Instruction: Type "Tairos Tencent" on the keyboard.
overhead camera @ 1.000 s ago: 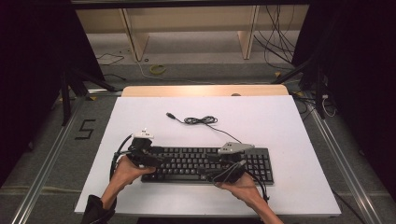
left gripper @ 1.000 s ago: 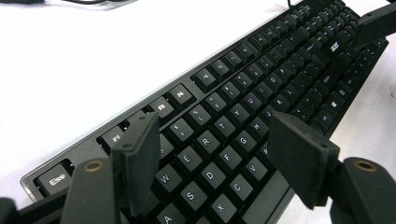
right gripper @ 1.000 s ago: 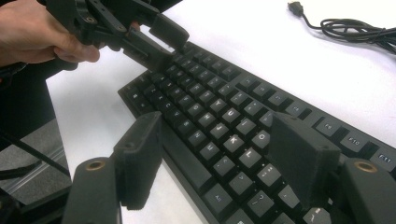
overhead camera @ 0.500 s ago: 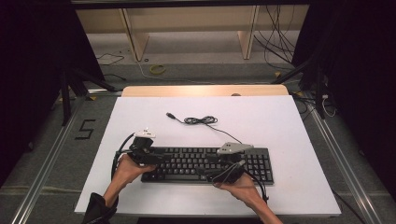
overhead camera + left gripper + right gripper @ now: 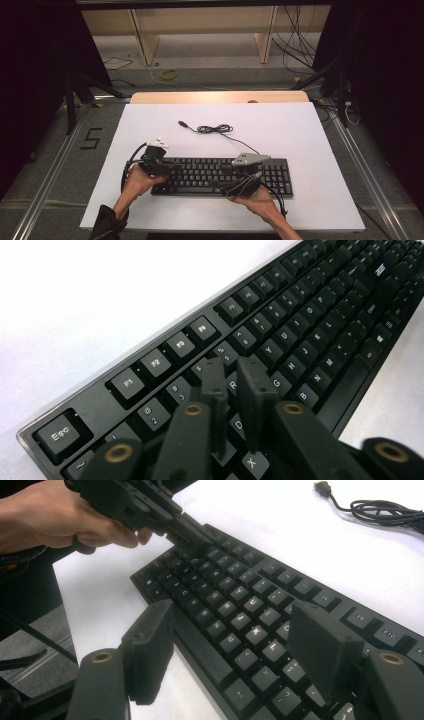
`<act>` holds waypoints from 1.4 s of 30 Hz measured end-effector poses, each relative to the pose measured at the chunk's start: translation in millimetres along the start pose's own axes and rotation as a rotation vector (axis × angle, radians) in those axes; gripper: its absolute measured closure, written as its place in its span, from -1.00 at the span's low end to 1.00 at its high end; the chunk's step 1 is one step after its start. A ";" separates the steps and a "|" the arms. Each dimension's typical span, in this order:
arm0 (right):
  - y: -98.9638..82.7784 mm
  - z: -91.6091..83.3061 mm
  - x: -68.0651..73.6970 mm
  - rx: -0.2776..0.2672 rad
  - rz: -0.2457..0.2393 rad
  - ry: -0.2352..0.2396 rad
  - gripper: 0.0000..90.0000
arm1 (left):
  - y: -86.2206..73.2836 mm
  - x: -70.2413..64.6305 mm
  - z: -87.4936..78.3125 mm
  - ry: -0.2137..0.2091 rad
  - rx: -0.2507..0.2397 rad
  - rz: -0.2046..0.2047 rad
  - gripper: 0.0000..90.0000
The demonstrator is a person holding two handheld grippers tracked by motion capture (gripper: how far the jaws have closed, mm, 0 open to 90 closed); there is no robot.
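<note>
Left gripper (image 5: 234,371): two black matte jaws, just closed to a narrow slit with nothing clamped between them, tips poised over the letter rows at the keyboard's left end; seen also in the high view (image 5: 156,166), in the person's left hand (image 5: 137,181), with a white plate on top. Right gripper (image 5: 235,650): black jaws with flat rectangular pads, standing wide apart and empty, straddling the near edge of the keyboard around the lower letter rows and space bar; in the high view (image 5: 245,175) it carries a grey three-cornered plate and sits in the right hand (image 5: 257,197). Full-size black plastic keyboard (image 5: 220,176): long flat rectangle, lying on the near half of the table, long side parallel to the near edge. Low square keycaps with white legends, slightly dished and matte; Esc and the F-keys set apart in a top row; smooth, faintly glossy frame with a pale rim along the back edge (image 5: 150,347). Thin black cable (image 5: 215,129): loosely coiled on the table beyond the keyboard, ending in a small plug. Table (image 5: 300,125): white, smooth, matte rectangular sheet.
</note>
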State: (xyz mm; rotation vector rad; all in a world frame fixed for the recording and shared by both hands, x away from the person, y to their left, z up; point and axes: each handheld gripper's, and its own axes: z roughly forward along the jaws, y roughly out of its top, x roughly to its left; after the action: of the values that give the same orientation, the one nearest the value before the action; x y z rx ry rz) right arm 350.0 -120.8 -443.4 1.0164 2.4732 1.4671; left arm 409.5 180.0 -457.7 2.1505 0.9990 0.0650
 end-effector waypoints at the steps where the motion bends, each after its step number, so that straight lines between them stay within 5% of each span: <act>1: 0.0 0.1 0.1 0.001 0.001 0.000 -0.20 | 0.0 0.0 0.7 0.002 0.004 -0.002 0.89; 27: 0.3 -0.2 1.0 0.003 0.000 -0.002 -0.20 | -3.0 1.2 13.2 0.021 0.064 -0.016 0.98; 42: 1.4 -1.0 1.5 -0.003 -0.002 -0.005 -0.20 | 3.5 -4.4 -4.8 0.003 -0.014 -0.024 0.63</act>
State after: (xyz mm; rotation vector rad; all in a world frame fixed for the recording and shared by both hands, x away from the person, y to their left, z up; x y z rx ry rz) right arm 349.1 -120.3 -441.4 1.0159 2.4675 1.4658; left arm 407.1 178.5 -450.9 2.1266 1.0227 0.0638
